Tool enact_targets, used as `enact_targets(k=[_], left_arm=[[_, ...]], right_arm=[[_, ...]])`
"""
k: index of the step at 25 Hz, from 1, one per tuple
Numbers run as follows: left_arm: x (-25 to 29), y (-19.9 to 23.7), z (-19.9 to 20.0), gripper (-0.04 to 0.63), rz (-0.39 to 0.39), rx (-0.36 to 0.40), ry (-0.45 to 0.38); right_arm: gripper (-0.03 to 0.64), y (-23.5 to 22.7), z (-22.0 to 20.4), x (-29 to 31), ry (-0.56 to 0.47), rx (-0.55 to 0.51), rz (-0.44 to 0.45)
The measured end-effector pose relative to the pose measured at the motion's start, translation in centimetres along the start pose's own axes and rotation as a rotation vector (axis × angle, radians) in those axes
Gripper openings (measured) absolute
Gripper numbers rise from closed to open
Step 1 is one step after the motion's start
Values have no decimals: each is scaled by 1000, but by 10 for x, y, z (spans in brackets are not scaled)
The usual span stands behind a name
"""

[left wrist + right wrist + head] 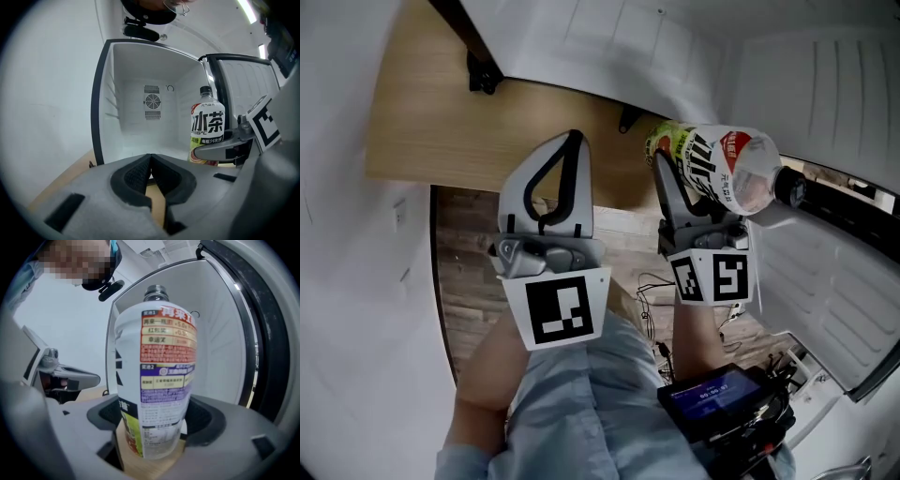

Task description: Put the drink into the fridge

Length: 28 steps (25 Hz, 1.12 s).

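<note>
The right gripper (154, 420) grips a clear plastic drink bottle (207, 126) with a black cap and a white label bearing bold black characters. Its dark padded jaws press on the lower part of the bottle from both sides and hold it upright. The bottle is in front of the small white fridge (136, 70), at the door side of the opening; I cannot tell whether it has crossed the dark door seal. The white fridge door (248, 84) stands wide open beyond the bottle. The left gripper (150, 158) is level with the fridge's opening, just beside the right gripper, its jaws closed tip to tip with nothing between them.
</note>
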<state>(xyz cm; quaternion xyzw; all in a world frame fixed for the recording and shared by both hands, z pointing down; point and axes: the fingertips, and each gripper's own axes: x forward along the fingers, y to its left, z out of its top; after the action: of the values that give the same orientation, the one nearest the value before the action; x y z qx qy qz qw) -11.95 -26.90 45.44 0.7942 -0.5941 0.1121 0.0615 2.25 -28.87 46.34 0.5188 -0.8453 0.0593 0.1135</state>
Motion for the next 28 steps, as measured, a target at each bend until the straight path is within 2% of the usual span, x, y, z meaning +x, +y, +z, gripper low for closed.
enact_targets(k=[13,17,23,28], left_arm=[[47,-4,17,9,-45,-7,-54],[45,-1,8,9,-31,-36,-46],[35,-2,-7,9,-40,-41,-48],[44,0,-9,9,-49,-47,-37]], right_arm=[[390,-36,19,37,-4,-7,-59],[390,-40,26,43,-21,-13,-64],[390,-42,28,51,-55,-23,-72],[391,-61,35,73,-67,-34,-106]])
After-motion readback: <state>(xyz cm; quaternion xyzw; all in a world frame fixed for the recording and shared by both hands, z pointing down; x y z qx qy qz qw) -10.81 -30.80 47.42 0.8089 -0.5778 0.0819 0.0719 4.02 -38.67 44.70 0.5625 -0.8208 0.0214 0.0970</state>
